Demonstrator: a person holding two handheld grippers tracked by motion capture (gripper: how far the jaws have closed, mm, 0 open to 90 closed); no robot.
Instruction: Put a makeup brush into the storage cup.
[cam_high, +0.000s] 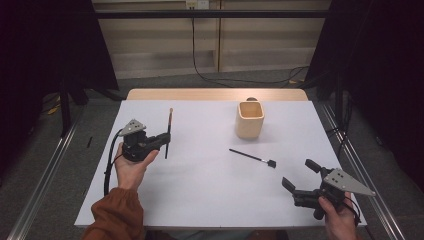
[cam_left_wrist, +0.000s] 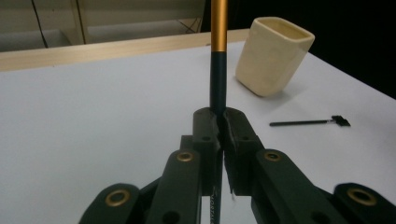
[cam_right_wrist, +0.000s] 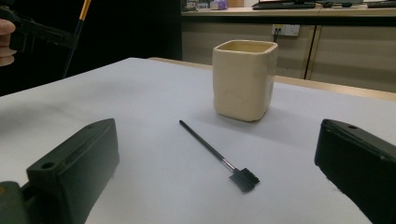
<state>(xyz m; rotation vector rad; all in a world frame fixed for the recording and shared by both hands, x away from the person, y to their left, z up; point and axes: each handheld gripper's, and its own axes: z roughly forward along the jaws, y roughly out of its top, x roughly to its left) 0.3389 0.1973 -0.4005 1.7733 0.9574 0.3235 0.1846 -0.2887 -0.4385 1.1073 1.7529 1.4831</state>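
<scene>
My left gripper (cam_high: 165, 138) is shut on a thin brush (cam_high: 168, 131) with a dark handle and a gold-orange upper part, held upright above the white sheet at the left; in the left gripper view the brush (cam_left_wrist: 218, 56) rises from between the closed jaws (cam_left_wrist: 221, 128). A cream square cup (cam_high: 249, 119) stands at the back middle of the sheet, also seen as the cup (cam_left_wrist: 273, 55) and the cup (cam_right_wrist: 243, 79). A small black comb-tipped brush (cam_high: 252, 157) lies flat in front of the cup, with my right gripper (cam_high: 300, 173) open a short way to its right, jaws wide apart around nothing.
The white sheet (cam_high: 210, 195) covers a wooden table whose bare strip (cam_high: 215, 94) shows at the back. Metal rails run along the floor on both sides. Dark curtains hang left and right, and a cable trails on the floor behind.
</scene>
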